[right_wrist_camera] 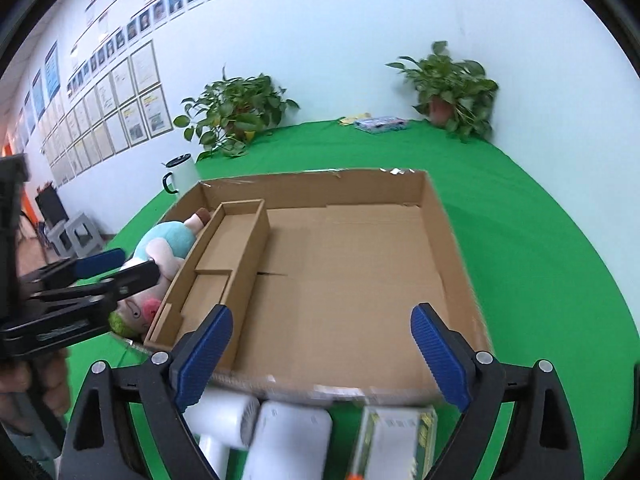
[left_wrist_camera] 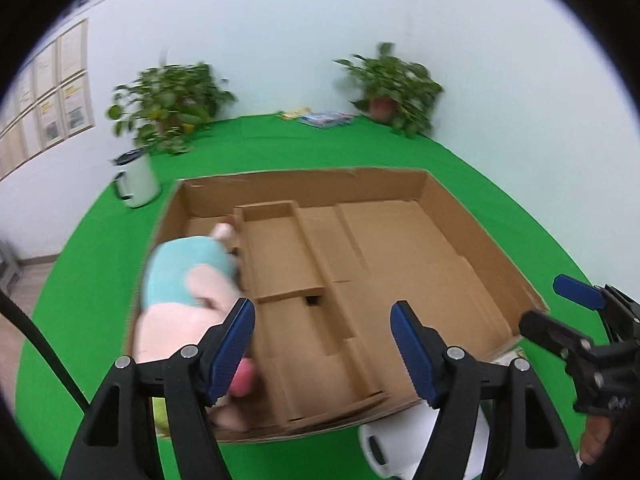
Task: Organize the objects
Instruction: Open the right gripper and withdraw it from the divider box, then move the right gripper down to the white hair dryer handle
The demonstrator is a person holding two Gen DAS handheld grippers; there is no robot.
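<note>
A shallow cardboard box [left_wrist_camera: 472, 240] [right_wrist_camera: 452, 248] with inner dividers lies on the green table. A plush doll [left_wrist_camera: 188, 280] [right_wrist_camera: 168, 248] in pink and light blue lies in the box's left compartment, blurred in the left wrist view. My left gripper [left_wrist_camera: 322, 352] is open over the box's near left part, with the doll just beyond its left finger. It also shows in the right wrist view [right_wrist_camera: 108, 266]. My right gripper [right_wrist_camera: 322, 356] is open above the box's near edge. It also shows in the left wrist view [left_wrist_camera: 560, 308]. Below it lie a white hair dryer [right_wrist_camera: 224, 412], a white block [right_wrist_camera: 288, 440] and a boxed item [right_wrist_camera: 396, 440].
A white mug [left_wrist_camera: 138, 178] [right_wrist_camera: 182, 174] with a dark lid stands left of the box. Two potted plants [left_wrist_camera: 168, 104] [left_wrist_camera: 396, 88] stand at the back by the wall. Flat packets [left_wrist_camera: 326, 118] lie between them. Green cloth surrounds the box.
</note>
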